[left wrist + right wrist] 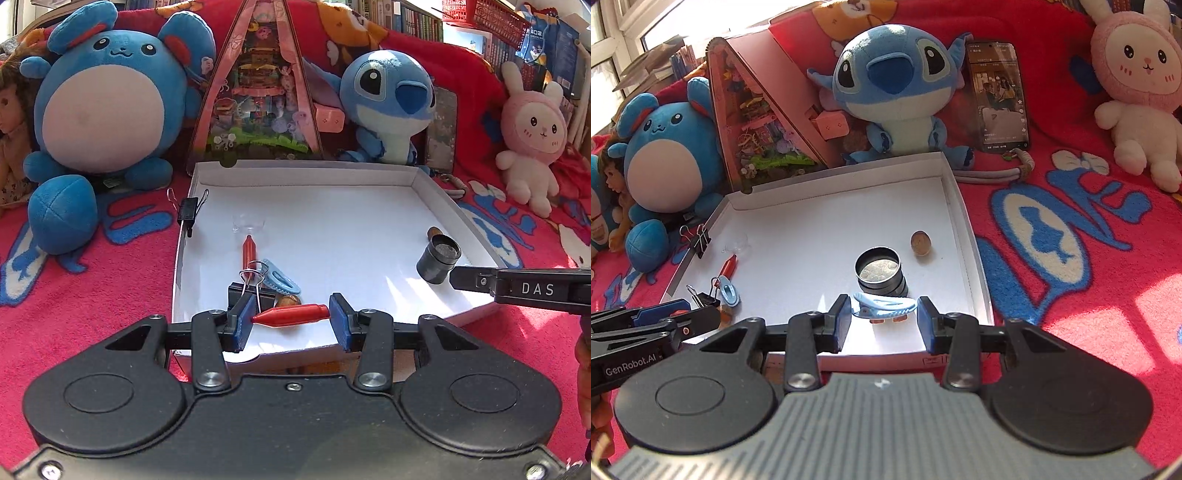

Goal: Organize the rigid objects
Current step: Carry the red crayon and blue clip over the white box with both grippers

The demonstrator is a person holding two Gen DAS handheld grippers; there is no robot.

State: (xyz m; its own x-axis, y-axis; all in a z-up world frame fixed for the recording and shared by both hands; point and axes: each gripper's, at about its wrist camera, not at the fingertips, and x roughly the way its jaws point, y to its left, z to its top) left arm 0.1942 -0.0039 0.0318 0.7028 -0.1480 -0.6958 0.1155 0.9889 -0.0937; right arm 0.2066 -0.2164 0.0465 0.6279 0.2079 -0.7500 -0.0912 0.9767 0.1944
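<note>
A white shallow box [306, 168] [849, 173] lies on the red blanket. My left gripper [291, 319] is shut on a red bullet-shaped piece [291, 315], held lengthwise over the box's near left corner. My right gripper [884, 320] is shut on a light blue clip [884, 306], held lengthwise over the box's near edge. In the box lie a second red piece [248, 251] [729, 266], a blue oval clip [279, 281] [728, 291], a black binder clip [251, 288] [701, 297], a dark round tin [439, 258] [881, 271], a brown nut [921, 243] and a clear cup [248, 223].
Another binder clip [190, 210] [700, 238] grips the box's left wall. Plush toys [107, 99] [897, 88], a pink triangular display [258, 85] and a phone [999, 96] stand behind the box. A pink rabbit plush [1137, 85] sits at the right.
</note>
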